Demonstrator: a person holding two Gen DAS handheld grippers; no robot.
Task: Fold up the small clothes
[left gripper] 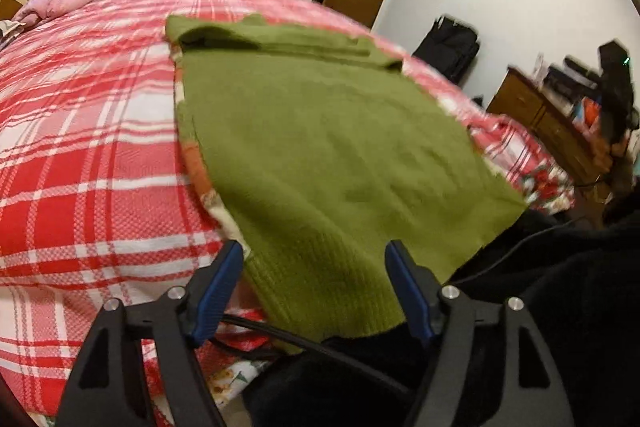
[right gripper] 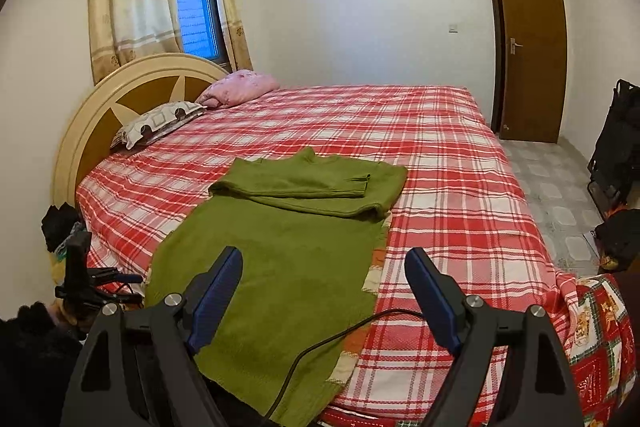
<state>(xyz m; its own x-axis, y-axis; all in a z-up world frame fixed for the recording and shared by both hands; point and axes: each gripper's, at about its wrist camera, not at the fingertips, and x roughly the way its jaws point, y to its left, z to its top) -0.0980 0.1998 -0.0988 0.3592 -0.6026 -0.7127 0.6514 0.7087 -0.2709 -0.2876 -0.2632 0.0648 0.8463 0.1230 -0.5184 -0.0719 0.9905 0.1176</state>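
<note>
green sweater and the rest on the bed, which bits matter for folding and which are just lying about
For the job:
green sweater
left gripper
right gripper
bed, as the folding surface

Just lying about:
pink pillow
patterned pillow
black cable
dark bags by the wall

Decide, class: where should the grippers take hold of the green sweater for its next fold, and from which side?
Grip the ribbed hem of the green sweater at its two near corners, coming from the bed's near edge. The sleeves are already folded across the far end, and the left gripper and right gripper hang open there.
</note>
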